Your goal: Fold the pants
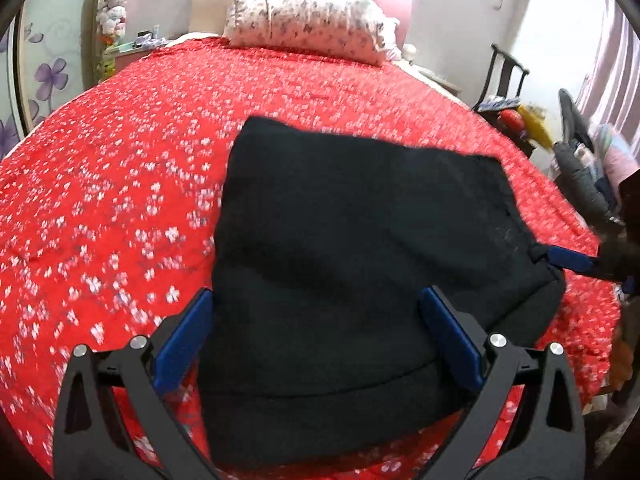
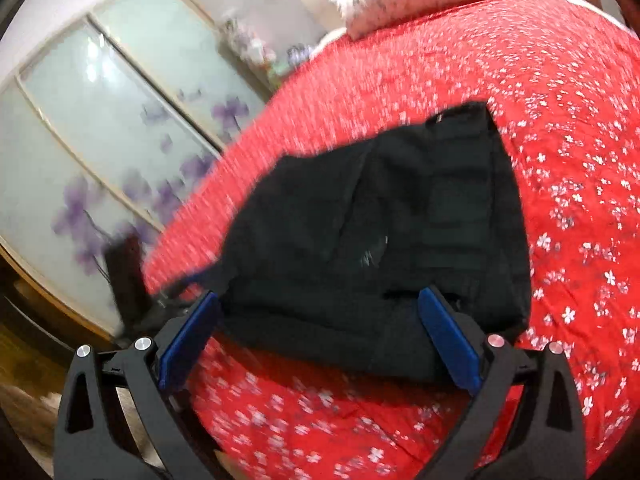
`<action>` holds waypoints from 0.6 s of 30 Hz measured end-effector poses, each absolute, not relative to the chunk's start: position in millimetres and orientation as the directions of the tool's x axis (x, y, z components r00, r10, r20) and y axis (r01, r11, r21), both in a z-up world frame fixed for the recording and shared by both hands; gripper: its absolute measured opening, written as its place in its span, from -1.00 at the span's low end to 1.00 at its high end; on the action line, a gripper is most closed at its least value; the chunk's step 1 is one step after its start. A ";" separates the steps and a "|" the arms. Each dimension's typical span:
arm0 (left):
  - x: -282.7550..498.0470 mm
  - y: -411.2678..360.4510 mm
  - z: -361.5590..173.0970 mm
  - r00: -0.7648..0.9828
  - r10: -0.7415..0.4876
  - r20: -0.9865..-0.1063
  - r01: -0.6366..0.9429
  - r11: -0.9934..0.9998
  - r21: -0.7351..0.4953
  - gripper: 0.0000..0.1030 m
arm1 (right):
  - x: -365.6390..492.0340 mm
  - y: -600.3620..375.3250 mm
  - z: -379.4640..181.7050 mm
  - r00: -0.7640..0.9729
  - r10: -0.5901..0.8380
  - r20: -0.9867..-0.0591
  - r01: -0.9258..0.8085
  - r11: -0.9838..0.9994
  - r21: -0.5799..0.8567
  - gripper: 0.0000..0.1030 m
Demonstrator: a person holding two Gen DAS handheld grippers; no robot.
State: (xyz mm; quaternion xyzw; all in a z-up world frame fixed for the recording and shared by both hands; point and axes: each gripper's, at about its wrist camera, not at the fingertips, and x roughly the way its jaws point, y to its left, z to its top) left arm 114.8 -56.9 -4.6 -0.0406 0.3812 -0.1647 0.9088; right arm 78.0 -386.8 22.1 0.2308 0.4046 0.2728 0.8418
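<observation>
The black pants (image 1: pixel 360 260) lie folded into a thick rectangle on the red flowered bedspread (image 1: pixel 120 200). My left gripper (image 1: pixel 316 320) is open, its blue fingers (image 1: pixel 184 336) spread over the near edge of the pants, holding nothing. The right gripper's blue finger (image 1: pixel 568 260) shows at the pants' right edge in the left wrist view. In the right wrist view the right gripper (image 2: pixel 320 320) is open, its blue fingers (image 2: pixel 448 336) wide apart just over the near edge of the pants (image 2: pixel 380 232) on the bedspread (image 2: pixel 560 160).
A flowered pillow (image 1: pixel 308 20) lies at the head of the bed. A dark chair (image 1: pixel 508 76) and piled clothes (image 1: pixel 592 168) stand off the bed's right side. A sliding wardrobe door with purple flowers (image 2: pixel 100 140) stands past the bed's other side.
</observation>
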 end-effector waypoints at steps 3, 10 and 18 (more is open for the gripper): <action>117.9 -39.5 6.3 0.704 -0.284 -0.650 0.217 0.959 -0.184 0.96 | 76.7 -421.9 23.1 0.627 0.600 -0.496 -0.181 0.732 0.657 0.97; 135.8 -1.4 -3.3 0.657 -0.302 -0.691 0.074 0.938 -0.339 0.96 | 102.7 -450.5 -14.5 0.615 0.546 -0.569 0.019 0.711 0.703 0.93; 135.9 -4.4 -7.2 0.648 -0.295 -0.702 0.076 0.943 -0.325 0.96 | 117.8 -433.0 -17.9 0.585 0.546 -0.599 0.012 0.733 0.680 0.93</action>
